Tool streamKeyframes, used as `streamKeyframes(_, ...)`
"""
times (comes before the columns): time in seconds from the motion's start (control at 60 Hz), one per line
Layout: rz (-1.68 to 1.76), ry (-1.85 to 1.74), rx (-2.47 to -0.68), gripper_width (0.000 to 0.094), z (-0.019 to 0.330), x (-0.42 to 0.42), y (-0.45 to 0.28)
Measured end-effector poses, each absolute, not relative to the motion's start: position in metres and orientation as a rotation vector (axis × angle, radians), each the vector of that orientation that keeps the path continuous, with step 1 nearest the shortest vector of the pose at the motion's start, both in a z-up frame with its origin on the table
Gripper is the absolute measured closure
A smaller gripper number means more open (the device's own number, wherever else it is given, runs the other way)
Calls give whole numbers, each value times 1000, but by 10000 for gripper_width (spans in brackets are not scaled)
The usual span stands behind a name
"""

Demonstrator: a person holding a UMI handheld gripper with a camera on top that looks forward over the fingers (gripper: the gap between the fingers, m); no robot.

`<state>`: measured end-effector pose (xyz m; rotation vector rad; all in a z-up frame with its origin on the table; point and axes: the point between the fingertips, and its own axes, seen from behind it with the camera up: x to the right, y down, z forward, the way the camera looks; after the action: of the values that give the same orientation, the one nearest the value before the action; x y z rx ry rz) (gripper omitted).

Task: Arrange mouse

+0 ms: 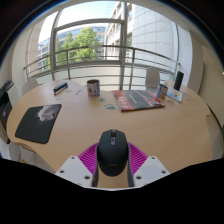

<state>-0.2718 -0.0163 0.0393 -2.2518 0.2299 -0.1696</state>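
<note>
Gripper view puts your gripper (112, 168) low over the round wooden table (80, 125), level and aimed straight across it toward the window. Its fingers (76, 168) flank the black mouse (112, 150), and the purple pads sit at or very near its sides; whether they press yet or stand just off is not clear from here. The mouse lies flat on the table, its nose pointing away from you. If the goal is the dark mouse pad (38, 122), ahead and off to the left, squeeze evenly on both flanks, lift only enough to clear the wood, and keep the mouse level as you swing left. Farther on stand a mug (93, 87) and a magazine (138, 98).
</note>
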Motion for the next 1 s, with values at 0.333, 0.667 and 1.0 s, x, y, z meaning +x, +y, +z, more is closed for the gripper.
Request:
streamKeyframes(0.333,-97,230,-1896,542,244,-402,122)
streamKeyframes(0.667,69,39,-2229,535,37,-613,187)
streamKeyframes(1.0,6,-1,-2275,107,29,-626,176)
